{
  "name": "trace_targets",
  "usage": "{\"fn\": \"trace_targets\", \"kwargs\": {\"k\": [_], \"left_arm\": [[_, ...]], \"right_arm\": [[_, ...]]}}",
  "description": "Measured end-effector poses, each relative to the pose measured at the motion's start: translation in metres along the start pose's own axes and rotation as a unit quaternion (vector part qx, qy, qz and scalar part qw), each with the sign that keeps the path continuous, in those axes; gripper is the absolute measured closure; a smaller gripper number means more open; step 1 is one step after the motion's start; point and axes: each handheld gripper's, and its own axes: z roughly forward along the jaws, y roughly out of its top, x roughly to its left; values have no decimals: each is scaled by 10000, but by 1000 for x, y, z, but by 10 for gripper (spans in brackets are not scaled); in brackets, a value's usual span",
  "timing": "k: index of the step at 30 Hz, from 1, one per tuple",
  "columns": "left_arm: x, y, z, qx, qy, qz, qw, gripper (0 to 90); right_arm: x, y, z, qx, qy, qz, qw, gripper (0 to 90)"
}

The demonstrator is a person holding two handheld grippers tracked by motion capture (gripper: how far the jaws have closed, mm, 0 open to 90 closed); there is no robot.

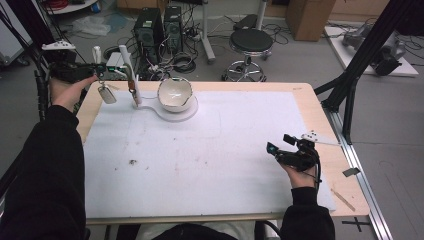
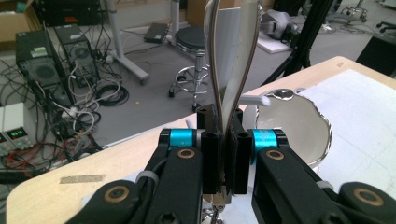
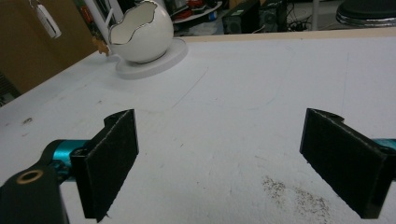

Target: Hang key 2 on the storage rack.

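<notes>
left tongs [image 2: 223,154] clamp spoon [image 2: 232,56] upright — right tongs [image 3: 233,158] gaping, low.

The left tool [image 2: 223,140] is showing matt black plastic jaws with glossy blue metal sleeves and brass-looking rivets, and they are clamping a shoehorn [image 2: 232,56] that is gleaming like polished metal. The egg-shaped bowl [image 1: 175,94] is shining as glazed white ceramic with a bright metallic rim, sitting on a smooth white base [image 1: 176,114]. The right tool [image 3: 233,161] is presenting rough, grainy black pads. The surface [image 1: 310,97] is looking like pale wood under a matt white sheet [image 1: 210,150], scuffed and speckled.
</notes>
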Motion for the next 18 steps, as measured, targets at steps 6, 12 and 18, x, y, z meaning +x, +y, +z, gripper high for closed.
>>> {"fn": "trace_targets", "kwargs": {"k": [6, 12, 18], "left_arm": [[7, 4, 15, 142, -55, 81, 9999, 861], [16, 7, 28, 60, 43, 62, 10000, 862], [27, 9, 33, -207, 210, 42, 9996, 862]], "right_arm": [[-4, 1, -2, -75, 83, 193, 9997, 109], [-2, 1, -3, -129, 114, 84, 9998, 109], [1, -2, -2, -16, 69, -18, 10000, 109]]}}
